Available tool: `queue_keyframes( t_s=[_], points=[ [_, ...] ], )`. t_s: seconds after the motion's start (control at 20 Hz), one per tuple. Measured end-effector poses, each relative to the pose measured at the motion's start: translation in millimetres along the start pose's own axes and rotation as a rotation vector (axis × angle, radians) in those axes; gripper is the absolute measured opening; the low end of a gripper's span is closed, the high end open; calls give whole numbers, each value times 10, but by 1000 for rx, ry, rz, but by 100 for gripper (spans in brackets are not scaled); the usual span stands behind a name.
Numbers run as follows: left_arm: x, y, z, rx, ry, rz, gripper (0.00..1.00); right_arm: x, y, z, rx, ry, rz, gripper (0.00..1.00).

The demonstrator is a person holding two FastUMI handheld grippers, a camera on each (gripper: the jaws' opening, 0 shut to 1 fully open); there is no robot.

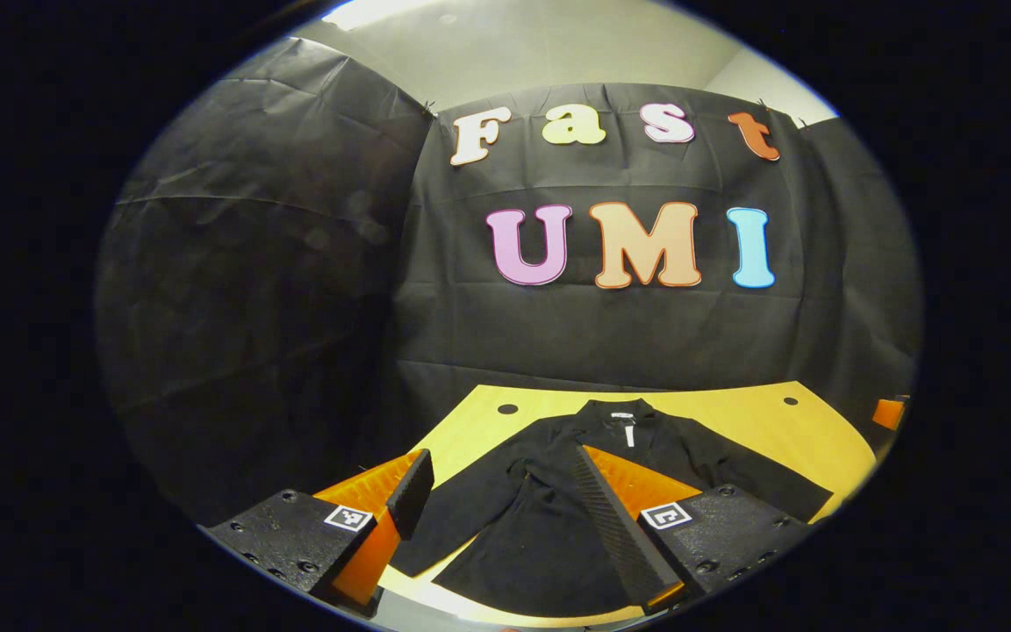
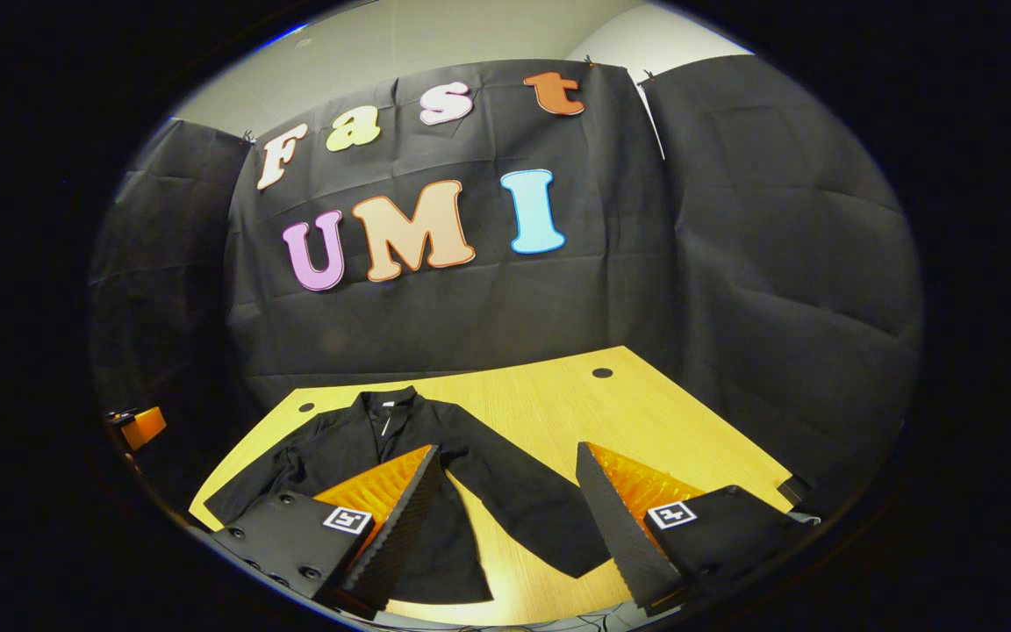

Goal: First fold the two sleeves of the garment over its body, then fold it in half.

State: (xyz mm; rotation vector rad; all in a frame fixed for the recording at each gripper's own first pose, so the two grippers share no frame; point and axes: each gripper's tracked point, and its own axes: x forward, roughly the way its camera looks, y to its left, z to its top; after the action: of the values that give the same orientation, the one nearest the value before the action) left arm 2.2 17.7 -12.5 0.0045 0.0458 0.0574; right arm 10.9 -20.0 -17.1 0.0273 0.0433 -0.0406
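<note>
Dark jacket is laid flat, front up, on a yellow wooden table, collar toward the black cloth wall, both sleeves spread outward. Nothing has been folded yet. In the left gripper view, the left gripper is held above the garment's left side, jaws wide and empty. In the right gripper view, the right gripper is poised over the right sleeve, jaws likewise wide and empty. For a clean first fold, each sleeve is best pinched near its cuff, lifted slightly, and carried across the body without the torso being dragged.
</note>
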Motion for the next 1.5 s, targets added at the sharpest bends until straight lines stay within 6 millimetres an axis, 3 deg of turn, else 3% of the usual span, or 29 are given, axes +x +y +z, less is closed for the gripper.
queue_keyframes(
  t_s=[0.35,0.4,0.45,0.5,1.1,1.5],
  points=[
    [1,-49,-87,-2,26,-11,95,33,-18,-50,-5,15,-1,98],
    [4,-52,-110,1,32,-10,96,37,-33,-32,-7,13,-2,94],
    [-5,-42,-110,2,33,-10,96,43,-31,-10,-6,9,-2,98],
    [-8,-33,-107,3,33,-8,95,51,-43,11,-5,5,-5,94],
    [4,25,-45,41,10,5,95,237,-341,-95,-9,42,-41,98],
    [-19,23,-52,63,6,26,95,604,-639,-524,-30,116,-55,98]
  ],
)
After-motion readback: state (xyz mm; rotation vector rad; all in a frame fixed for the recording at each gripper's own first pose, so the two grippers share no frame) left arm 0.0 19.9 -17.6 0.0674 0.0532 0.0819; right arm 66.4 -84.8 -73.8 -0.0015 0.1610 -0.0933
